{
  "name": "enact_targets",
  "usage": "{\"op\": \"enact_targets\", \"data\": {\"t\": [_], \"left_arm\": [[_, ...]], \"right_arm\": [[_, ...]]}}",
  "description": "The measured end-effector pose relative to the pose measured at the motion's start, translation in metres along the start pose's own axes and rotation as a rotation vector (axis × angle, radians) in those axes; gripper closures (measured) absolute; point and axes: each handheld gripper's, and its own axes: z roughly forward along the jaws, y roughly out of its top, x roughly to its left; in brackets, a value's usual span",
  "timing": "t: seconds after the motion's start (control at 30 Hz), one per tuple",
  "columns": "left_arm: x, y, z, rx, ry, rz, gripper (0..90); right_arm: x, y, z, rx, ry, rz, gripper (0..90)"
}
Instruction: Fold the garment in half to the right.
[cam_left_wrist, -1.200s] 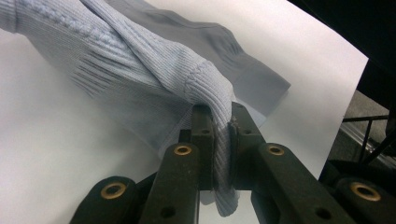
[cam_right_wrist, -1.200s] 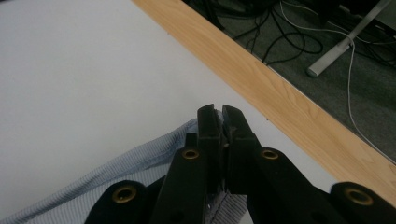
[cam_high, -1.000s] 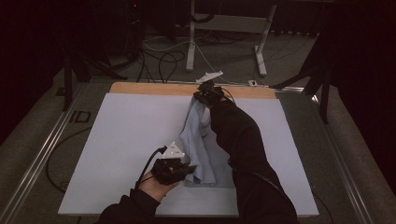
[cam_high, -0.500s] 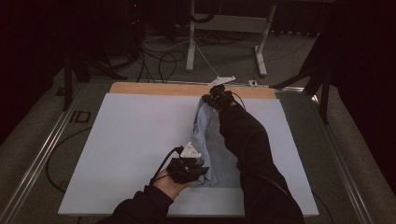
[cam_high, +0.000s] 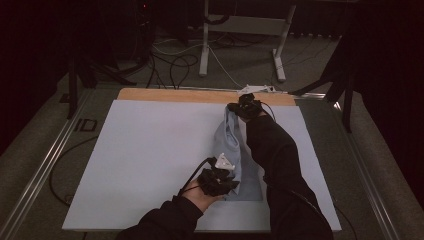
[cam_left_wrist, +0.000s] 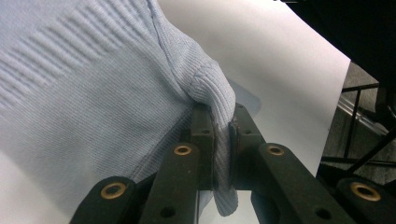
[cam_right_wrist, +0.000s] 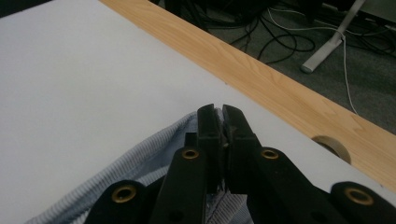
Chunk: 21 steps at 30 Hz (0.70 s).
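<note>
Knit cloth (cam_high: 235, 150) pinched btwn both tongs: left (cam_left_wrist: 222, 130), right (cam_right_wrist: 219, 128).

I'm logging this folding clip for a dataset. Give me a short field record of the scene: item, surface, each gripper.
item: light blue knit garment, lying in a long narrow strip
surface: white table top, wooden strip at its far edge
left gripper: shut on the garment's ribbed edge, near end
right gripper: shut on the garment's edge, far end near the wooden strip
</note>
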Motion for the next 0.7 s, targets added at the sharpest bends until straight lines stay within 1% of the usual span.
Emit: {"op": "enact_targets", "data": {"t": [0.17, 0.23, 0.27, 0.3, 0.43, 0.6, 0.7], "left_arm": [[-0.005, 0.006, 0.018, 0.032, -0.001, 0.007, 83.9], [-0.005, 0.007, 0.024, 0.037, 0.002, 0.004, 83.9], [-0.005, 0.007, 0.026, 0.039, 0.004, 0.000, 83.9], [-0.005, 0.007, 0.029, 0.036, 0.006, -0.012, 83.9], [-0.003, 0.005, 0.036, 0.047, 0.012, -0.023, 83.9], [-0.005, 0.006, 0.044, 0.049, 0.025, -0.028, 83.9], [-0.004, 0.005, 0.048, 0.056, 0.025, -0.033, 83.8]], "right_arm": [[-0.007, -0.009, 0.003, 0.003, 0.007, 0.011, 87.6], [-0.010, -0.012, 0.005, -0.002, 0.020, 0.028, 87.5], [-0.011, -0.013, 0.007, 0.002, 0.022, 0.026, 87.4], [-0.012, -0.015, 0.009, 0.005, 0.030, 0.029, 87.4], [-0.013, -0.018, 0.016, 0.014, 0.044, 0.025, 87.3], [-0.016, -0.024, 0.025, 0.018, 0.060, 0.046, 86.9], [-0.017, -0.029, 0.030, 0.033, 0.066, 0.052, 86.0]]}}
